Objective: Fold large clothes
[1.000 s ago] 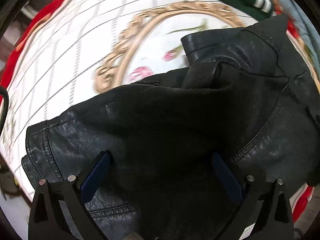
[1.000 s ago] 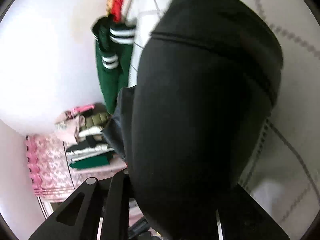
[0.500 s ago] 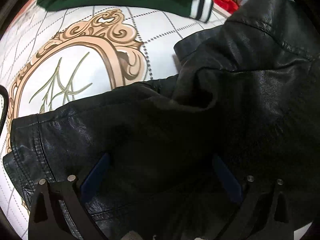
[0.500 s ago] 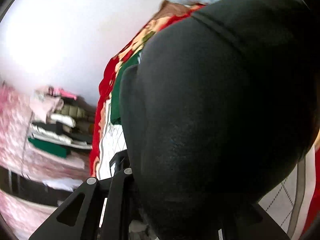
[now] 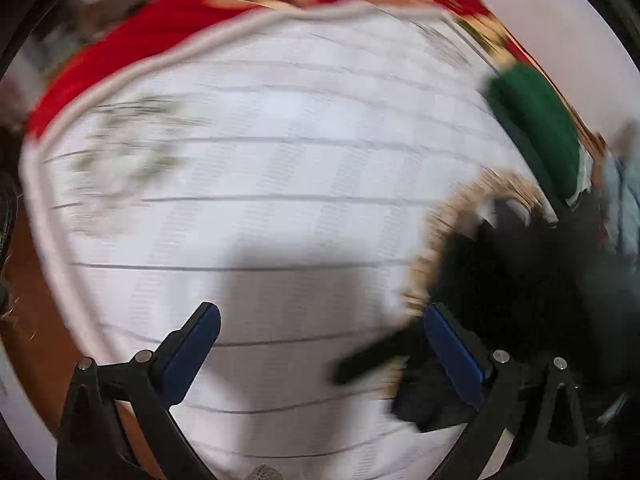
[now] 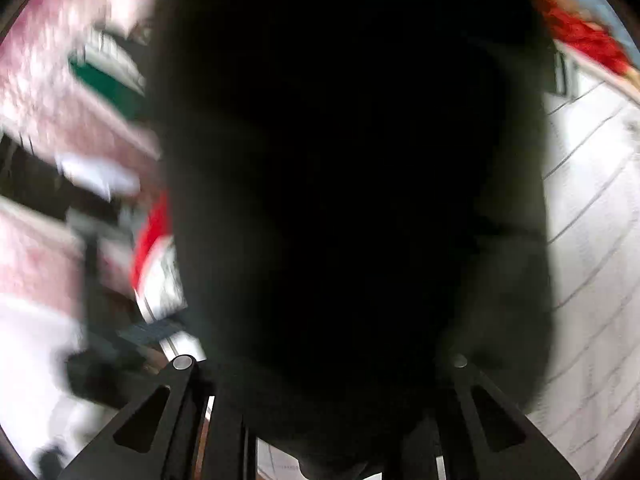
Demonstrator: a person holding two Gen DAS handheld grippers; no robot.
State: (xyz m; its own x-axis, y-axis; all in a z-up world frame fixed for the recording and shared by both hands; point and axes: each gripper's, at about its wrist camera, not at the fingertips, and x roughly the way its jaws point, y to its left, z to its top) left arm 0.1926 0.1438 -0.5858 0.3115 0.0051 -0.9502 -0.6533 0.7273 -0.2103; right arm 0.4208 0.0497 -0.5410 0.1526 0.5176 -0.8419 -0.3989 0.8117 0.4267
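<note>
The black leather jacket (image 5: pixel 520 280) lies at the right of the blurred left wrist view, on the white quilted bedspread (image 5: pixel 280 168). My left gripper (image 5: pixel 320 348) is open and empty over bare bedspread, left of the jacket. In the right wrist view the black jacket (image 6: pixel 352 200) fills the middle and hides the fingertips. My right gripper (image 6: pixel 340 420) looks shut on the jacket, with the fabric bunched between its arms.
A folded green garment (image 5: pixel 536 128) lies at the far right of the bedspread. The bedspread has a red border (image 5: pixel 160 28). A pink wall hanging and stacked clothes (image 6: pixel 104 76) show, blurred, to the left in the right wrist view.
My left gripper has swung left off the jacket and now looks at bare bedspread. The right gripper has turned with the jacket still in it. Both views are motion-blurred.
</note>
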